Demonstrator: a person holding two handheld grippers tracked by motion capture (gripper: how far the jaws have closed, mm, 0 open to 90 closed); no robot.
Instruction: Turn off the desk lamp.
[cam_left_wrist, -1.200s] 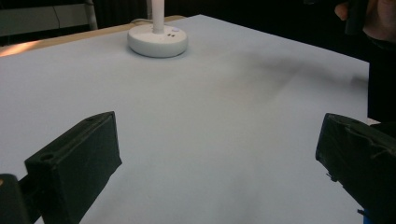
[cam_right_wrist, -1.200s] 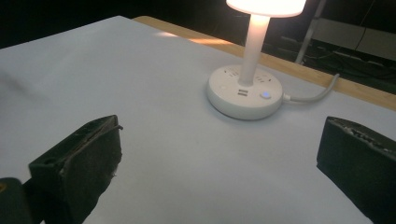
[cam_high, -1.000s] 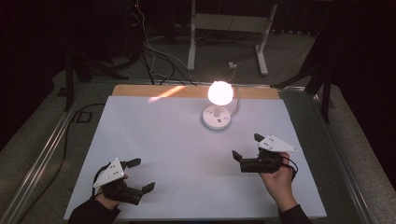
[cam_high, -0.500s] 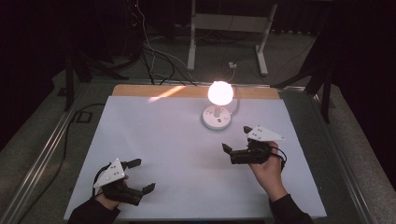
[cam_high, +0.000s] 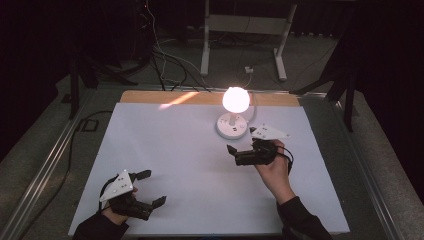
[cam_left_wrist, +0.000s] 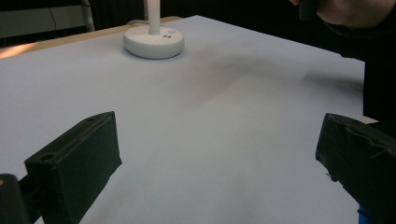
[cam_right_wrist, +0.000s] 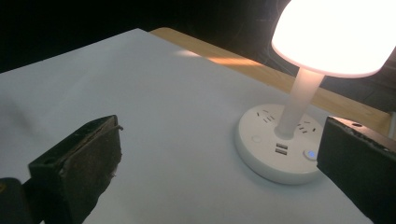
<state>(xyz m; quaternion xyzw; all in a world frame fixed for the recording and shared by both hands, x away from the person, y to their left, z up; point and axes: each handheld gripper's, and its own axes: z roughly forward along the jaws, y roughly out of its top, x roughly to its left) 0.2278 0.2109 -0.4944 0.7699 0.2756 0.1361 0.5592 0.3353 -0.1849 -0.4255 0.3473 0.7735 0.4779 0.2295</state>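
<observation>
The lit lamp (cam_high: 234, 114) at upper centre is approached by the right gripper (cam_high: 239, 153), jaws apart; nothing is gripped yet. The left gripper (cam_high: 149, 189) is held at lower left, jaws likewise spread

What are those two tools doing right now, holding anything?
Left tool: open, holding nothing, low over the white table.
Right tool: open, holding nothing, near the lit lamp.

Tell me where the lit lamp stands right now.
In the high view the lamp stands at the far middle of the white table, just beyond the open right gripper; the wooden strip runs behind it.
</observation>
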